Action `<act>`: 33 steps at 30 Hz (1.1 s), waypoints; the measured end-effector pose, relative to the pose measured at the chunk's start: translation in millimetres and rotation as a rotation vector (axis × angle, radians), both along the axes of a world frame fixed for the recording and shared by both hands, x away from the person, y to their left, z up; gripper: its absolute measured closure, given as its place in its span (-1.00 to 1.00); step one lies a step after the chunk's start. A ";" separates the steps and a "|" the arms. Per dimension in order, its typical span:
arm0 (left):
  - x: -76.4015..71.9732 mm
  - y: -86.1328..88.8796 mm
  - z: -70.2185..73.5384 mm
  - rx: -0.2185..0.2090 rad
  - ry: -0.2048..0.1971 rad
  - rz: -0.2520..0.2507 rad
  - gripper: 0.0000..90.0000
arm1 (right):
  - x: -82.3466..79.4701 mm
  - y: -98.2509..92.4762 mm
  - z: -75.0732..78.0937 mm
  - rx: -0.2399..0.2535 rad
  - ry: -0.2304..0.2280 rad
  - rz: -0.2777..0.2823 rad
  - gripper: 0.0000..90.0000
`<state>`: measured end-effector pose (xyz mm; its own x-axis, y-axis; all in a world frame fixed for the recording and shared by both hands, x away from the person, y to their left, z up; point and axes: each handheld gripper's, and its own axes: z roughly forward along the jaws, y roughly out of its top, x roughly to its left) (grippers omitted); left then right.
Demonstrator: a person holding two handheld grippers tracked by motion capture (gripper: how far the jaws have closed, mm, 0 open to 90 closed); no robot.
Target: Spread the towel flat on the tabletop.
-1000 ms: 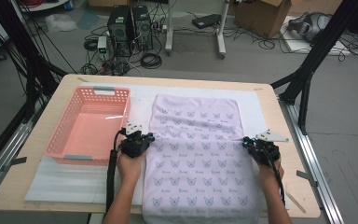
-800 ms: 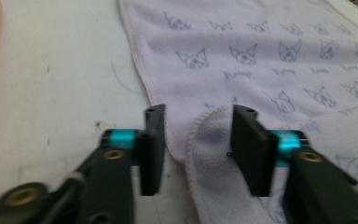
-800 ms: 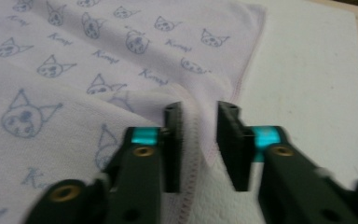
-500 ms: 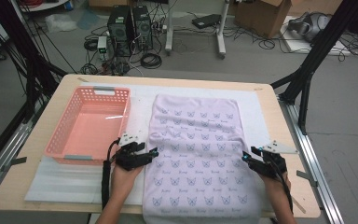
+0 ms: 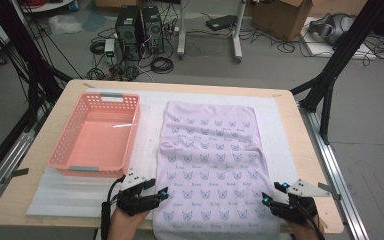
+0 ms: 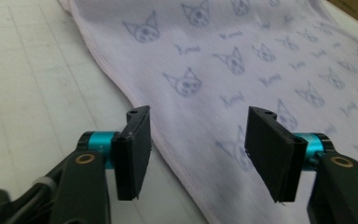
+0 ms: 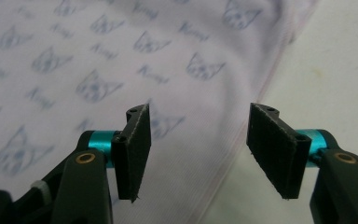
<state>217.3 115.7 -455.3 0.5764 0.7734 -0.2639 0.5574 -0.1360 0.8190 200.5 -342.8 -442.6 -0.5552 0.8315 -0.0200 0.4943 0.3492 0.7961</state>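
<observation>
Hovering spread, jaws just opened, left hand-held gripper (image 5: 161, 194) and right hand-held gripper (image 5: 266, 199) flank the towel (image 5: 211, 160).

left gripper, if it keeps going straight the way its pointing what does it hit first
Most likely the lilac cloth: the left gripper has open jaws straddling the cloth's hemmed left edge, aimed low across it. How high it sits above the fabric is unclear.

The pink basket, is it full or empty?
Empty. The pink basket shows its bare bottom in the high view, with nothing lying inside.
</observation>
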 end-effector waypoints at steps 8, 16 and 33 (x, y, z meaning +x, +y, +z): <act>-18.8 -7.4 -8.8 0.068 -0.084 -0.018 0.28 | -9.1 -9.5 -7.9 -0.036 0.030 -0.007 0.25; -19.1 -3.0 -9.2 0.072 -0.081 -0.002 0.92 | -10.2 -4.8 -8.4 0.016 0.065 0.020 0.89; -35.5 44.3 14.3 -0.015 -0.061 0.061 0.94 | -22.3 4.1 11.6 0.123 0.086 0.178 0.92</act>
<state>181.8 160.0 -440.9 0.5437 0.8037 -0.2417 0.5131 -0.0905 0.8535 178.2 -338.7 -431.0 -0.6884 0.7138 0.1289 0.5013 0.3398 0.7958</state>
